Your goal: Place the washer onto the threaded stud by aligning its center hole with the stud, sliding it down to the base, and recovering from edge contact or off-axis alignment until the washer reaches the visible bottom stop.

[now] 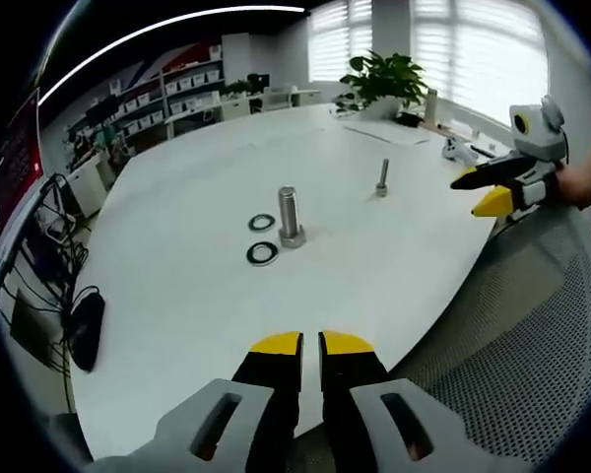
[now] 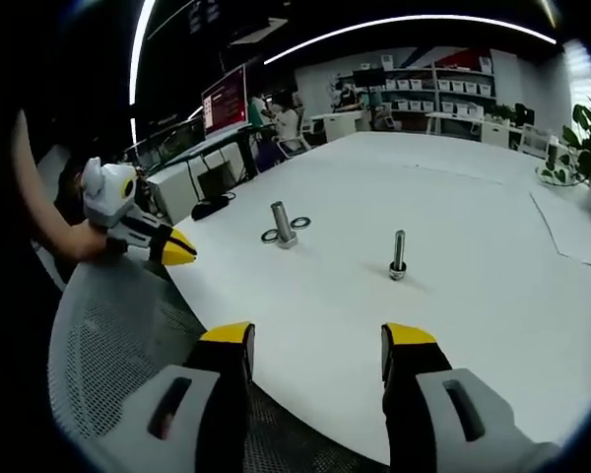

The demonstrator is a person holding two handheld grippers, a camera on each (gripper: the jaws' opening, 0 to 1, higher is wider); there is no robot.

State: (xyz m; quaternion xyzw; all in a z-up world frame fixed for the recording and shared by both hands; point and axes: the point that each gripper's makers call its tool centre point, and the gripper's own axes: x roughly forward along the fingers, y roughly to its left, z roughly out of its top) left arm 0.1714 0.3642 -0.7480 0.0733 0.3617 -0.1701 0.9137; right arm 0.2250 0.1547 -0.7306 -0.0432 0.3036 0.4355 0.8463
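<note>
Left gripper view: two washers (image 1: 262, 237) flat on the table (image 1: 177, 296), touching the big upright bolt (image 1: 291, 217), straight ahead of left gripper (image 1: 310, 345), jaws nearly shut, empty. Right gripper (image 2: 315, 340) wide open, empty, looks farther off.

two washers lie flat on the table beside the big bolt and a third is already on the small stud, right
Not quite. The two washers do lie flat on the table beside the big bolt, but the small stud is bare: no washer sits on it. The left gripper view shows this, and the right gripper view agrees.
</note>
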